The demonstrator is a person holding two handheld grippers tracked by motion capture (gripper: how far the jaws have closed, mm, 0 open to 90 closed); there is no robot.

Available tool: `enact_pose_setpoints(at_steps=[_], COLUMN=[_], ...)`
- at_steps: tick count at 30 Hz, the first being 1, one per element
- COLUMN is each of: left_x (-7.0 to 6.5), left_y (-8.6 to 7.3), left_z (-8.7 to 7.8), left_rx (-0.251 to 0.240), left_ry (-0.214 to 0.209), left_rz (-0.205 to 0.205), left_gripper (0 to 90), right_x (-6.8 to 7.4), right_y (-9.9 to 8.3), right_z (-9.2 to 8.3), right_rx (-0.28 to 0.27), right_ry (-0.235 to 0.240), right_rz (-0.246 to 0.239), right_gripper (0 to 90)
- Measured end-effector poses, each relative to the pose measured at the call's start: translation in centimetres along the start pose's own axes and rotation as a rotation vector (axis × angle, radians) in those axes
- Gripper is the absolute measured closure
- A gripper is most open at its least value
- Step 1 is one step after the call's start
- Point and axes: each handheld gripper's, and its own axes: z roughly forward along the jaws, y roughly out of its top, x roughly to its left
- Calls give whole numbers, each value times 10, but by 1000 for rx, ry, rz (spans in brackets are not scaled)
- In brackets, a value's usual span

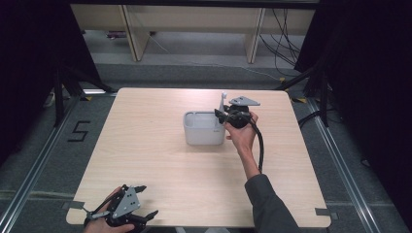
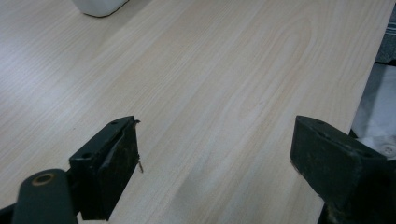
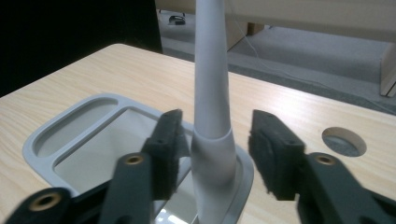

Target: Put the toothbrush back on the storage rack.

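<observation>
A grey rectangular tub [image 1: 203, 128] stands on the middle of the wooden table [image 1: 160, 165]. A pale grey tapered handle [image 1: 222, 102] rises upright from the tub's right end. My right gripper [image 1: 219, 115] sits at that end with its jaws on either side of the handle [image 3: 211, 93]. The right gripper [image 3: 215, 142] is open: the left pad [image 3: 170, 140] is close to the handle, and a gap shows before the other pad. The tub's rim [image 3: 70, 123] lies just below. My left gripper [image 1: 145, 201] rests open near the table's front left edge, with only bare wood between its jaws [image 2: 215, 154].
A round hole [image 3: 344, 141] is cut in the tabletop to the right of the tub. A corner of the tub [image 2: 98, 5] shows far ahead of the left gripper. Wooden furniture legs [image 1: 132, 34] and cables [image 1: 286, 43] lie on the floor beyond the table.
</observation>
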Motion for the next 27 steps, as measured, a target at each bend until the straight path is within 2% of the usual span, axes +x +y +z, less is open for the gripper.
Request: enact_pose_setpoints(at_steps=[2, 3, 4, 5, 7, 8, 10, 11, 12, 13, 14, 15, 16, 17, 18, 21, 25, 26, 27], left_x=[1, 1, 1, 0, 1, 0, 0, -1, 0, 0, 1, 1, 1, 1, 1, 1, 1, 1, 1], left_y=[0, 0, 0, 0, 0, 0, 0, 0, 0, 0, 0, 0, 0, 0, 1, 0, 0, 0, 0], left_z=[0, 0, 0, 1, 0, 0, 1, 3, 2, 0, -1, 0, 0, 0, -1, 0, 0, 0, 0], left_rx=[3, 3, 3, -3, 3, 0, -3, -17, -11, -2, -4, -3, -6, -6, -2, -8, -7, -6, -5], left_ry=[-4, -5, -5, 5, -5, -2, -7, -33, -5, 3, 13, 11, 23, 24, 11, 18, 23, 23, 23], left_rz=[1, 3, 6, 7, 8, 9, 8, -8, 6, 10, 17, 17, 17, 17, 18, 16, 18, 18, 17], left_gripper=[148, 147, 147, 148, 148, 147, 147, 147, 147, 147, 147, 147, 148, 147, 147, 147, 147, 147, 147], right_x=[0, -2, -1, -1, -1, -2, -2, -2, -3, -4, -4, -3, -4, -5, -3, -3, -2, -1, -2], right_y=[-2, -3, -4, -5, -6, -6, -6, -6, -5, -5, -4, -5, -4, -4, -5, -6, -9, -10, -10], right_z=[0, -2, -2, -5, -6, -8, -13, -13, -14, -15, -17, -18, -19, -20, -22, -25, -30, -32, -35], right_rx=[-8, -14, -17, -5, -12, -13, -9, -9, -15, -26, -13, -24, -19, -18, -9, -6, -8, 4, 7], right_ry=[2, -1, 12, 11, 14, -3, -3, -3, -4, 0, 6, 5, 7, 10, 9, 19, 10, 15, 21], right_rz=[7, -12, 17, 15, 25, -2, 12, 12, 8, -10, 5, 12, -5, -20, 12, -3, -13, 2, -13], right_gripper=[472, 449, 430, 410, 406, 405, 399, 399, 399, 399, 397, 395, 393, 389, 388, 383, 371, 370, 363])
